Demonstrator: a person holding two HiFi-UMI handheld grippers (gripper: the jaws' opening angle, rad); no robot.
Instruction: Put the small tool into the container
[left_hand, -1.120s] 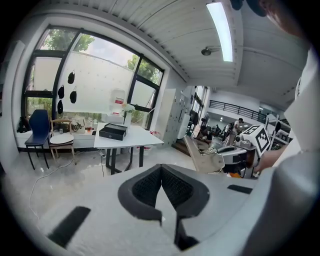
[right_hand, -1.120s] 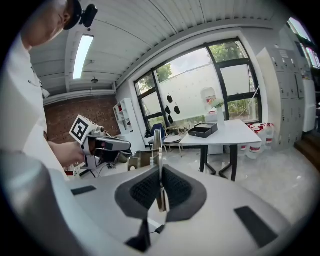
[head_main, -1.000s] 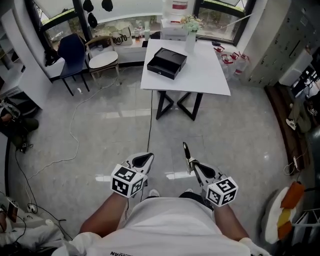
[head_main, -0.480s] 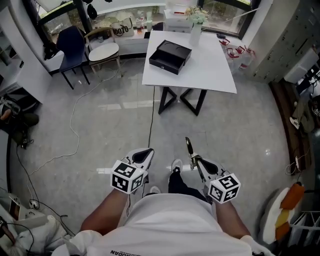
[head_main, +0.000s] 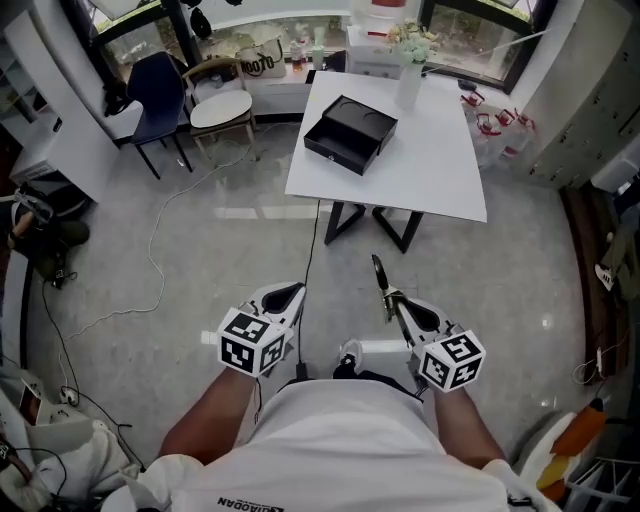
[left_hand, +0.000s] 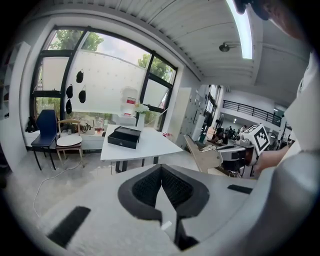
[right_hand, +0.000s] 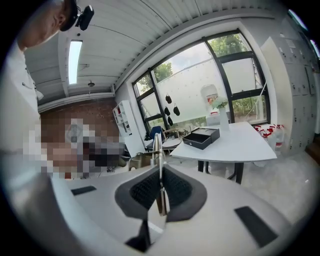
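container (head_main: 351, 133) on table (head_main: 435, 165) | chair (head_main: 222, 108) left of table | vase (head_main: 407, 85) right of container

**A:** Head view: bright, even daylight. Source = windows (head_main: 290, 45) along the top. Pale reflection streaks on the floor (head_main: 250, 212). White table (head_main: 440, 150) nearly blown out.

**B:** Sharpness?

**A:** Good at centre; straight lines bow twd the edges. Both gripper views: heavy fisheye, black vignette in the corners.

**B:** Light in those?

**A:** Ceiling strip light (left_hand: 244, 30) flares in the left gripper view, and the window glass behind is overexposed. The right gripper (right_hand: 160, 175) jaws sit close to the lens and look soft. The small tool (right_hand: 158, 150) has a bright glint along its metal. Bkgd room is crisper.
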